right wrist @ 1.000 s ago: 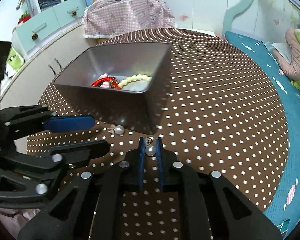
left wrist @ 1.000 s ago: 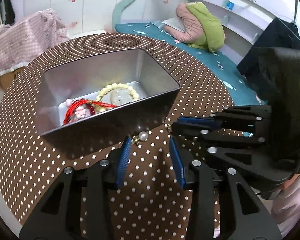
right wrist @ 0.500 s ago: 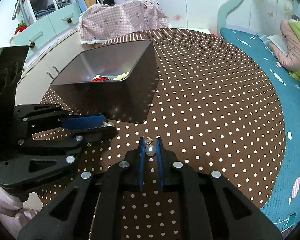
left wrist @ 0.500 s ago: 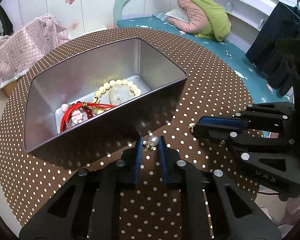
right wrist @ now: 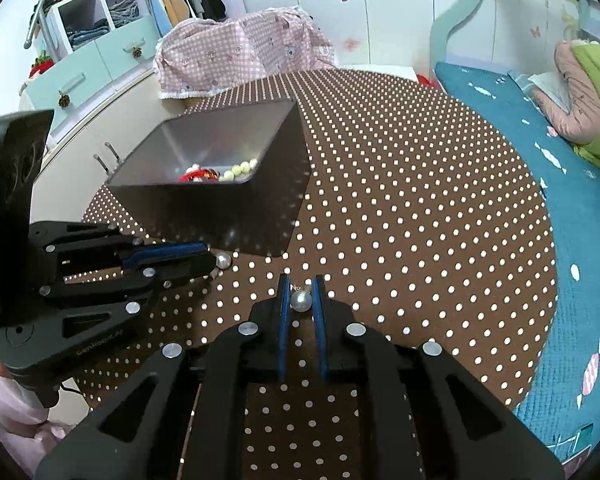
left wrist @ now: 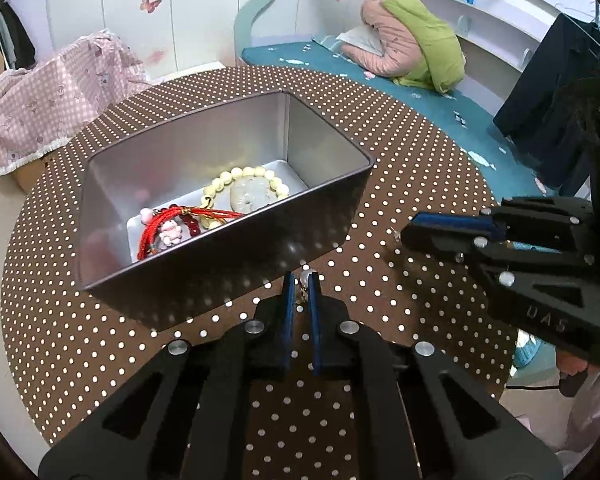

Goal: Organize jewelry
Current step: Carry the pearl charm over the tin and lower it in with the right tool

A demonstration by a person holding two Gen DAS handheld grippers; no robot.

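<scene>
pearl earring in my left tool [left wrist: 304, 279]: mostly hidden between the blue pads; only its top shows, and the gold fitting below is too small to make out.
tin [right wrist: 220, 208]: from my right wrist its near wall hides most of the bead bracelet [right wrist: 240, 169] and the red cord [right wrist: 192, 176].
my right tool [left wrist: 404, 236]: from the left wrist, what it grips is hidden.
surface [left wrist: 300, 420]: near edge covered by my tool bodies.
</scene>
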